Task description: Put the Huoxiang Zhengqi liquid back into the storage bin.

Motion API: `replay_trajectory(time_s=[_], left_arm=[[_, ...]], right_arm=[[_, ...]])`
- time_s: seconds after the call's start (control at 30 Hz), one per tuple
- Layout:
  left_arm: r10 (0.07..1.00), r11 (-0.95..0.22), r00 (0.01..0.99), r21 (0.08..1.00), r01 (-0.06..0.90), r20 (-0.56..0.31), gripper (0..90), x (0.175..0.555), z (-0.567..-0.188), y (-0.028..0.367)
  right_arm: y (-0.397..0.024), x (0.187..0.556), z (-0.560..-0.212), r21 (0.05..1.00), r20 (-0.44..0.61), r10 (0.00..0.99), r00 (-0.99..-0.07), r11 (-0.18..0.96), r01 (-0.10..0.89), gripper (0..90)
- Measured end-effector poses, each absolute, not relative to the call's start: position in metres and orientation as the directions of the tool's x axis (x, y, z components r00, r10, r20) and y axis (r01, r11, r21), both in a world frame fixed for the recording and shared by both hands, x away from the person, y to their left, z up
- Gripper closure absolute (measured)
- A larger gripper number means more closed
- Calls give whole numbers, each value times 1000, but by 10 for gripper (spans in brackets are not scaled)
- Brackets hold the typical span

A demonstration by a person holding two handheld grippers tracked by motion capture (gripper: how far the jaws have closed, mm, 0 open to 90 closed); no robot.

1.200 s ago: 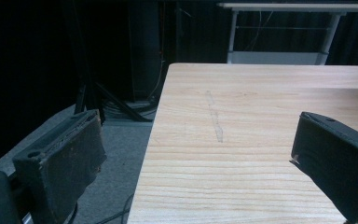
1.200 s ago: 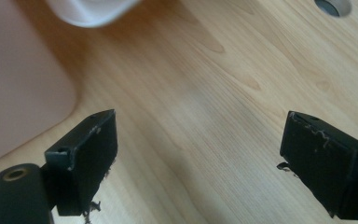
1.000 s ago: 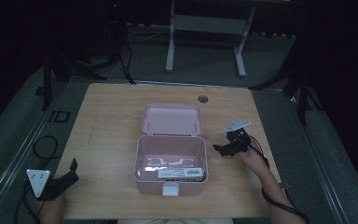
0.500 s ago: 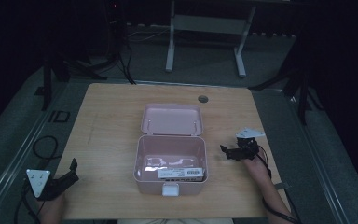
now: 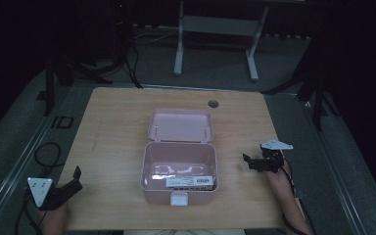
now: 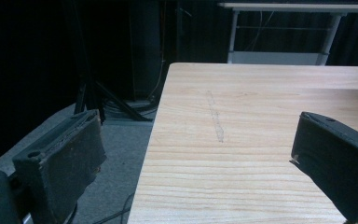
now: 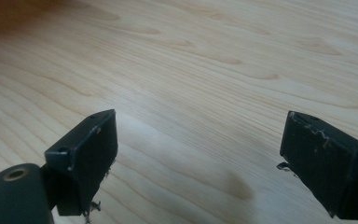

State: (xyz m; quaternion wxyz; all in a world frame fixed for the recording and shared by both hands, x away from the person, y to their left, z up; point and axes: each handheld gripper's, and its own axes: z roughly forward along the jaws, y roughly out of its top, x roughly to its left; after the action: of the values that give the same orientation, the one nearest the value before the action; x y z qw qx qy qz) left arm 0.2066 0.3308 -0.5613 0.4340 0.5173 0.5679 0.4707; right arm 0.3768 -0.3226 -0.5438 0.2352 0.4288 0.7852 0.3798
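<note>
**Box open, both claws empty and standing off**

A pink lidded box (image 5: 179, 171) sits mid-worktop toward the near edge, its lid (image 5: 180, 125) thrown back flat behind it. Inside lie clear-wrapped, labelled items (image 5: 188, 181); what they are is too small to tell. The right claw (image 5: 252, 162) hovers just off the box's right wall, jaws wide apart with nothing between them, over bare wood. The left claw (image 5: 73, 179) waits at the near left corner, also spread wide and empty. The step in hand looks like a pause between grasps. Next move likely calls for the right claw to swing in over the box rim, or reach for the lid.
</note>
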Motion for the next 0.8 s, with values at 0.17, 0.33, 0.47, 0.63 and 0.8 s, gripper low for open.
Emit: replay_trajectory(time_s=[0.17,0.33,0.47,0.63,0.8], left_arm=[[996,20,-88,983,182,-4,27,207,-561,331],[996,20,-89,983,182,-4,27,207,-561,331],[996,20,-89,983,182,-4,27,207,-561,331],[996,18,-89,983,183,-2,27,207,-561,331],[996,18,-88,983,184,-2,27,207,-561,331]], right_arm=[[-337,373,-542,804,-31,872,-489,312,506,108],[-351,367,-542,807,-23,893,-449,282,518,108],[-360,363,-542,810,-24,904,-428,268,521,108],[-372,359,-543,817,-13,919,-395,238,526,108],[-379,353,-544,822,-8,939,-343,201,533,108]])
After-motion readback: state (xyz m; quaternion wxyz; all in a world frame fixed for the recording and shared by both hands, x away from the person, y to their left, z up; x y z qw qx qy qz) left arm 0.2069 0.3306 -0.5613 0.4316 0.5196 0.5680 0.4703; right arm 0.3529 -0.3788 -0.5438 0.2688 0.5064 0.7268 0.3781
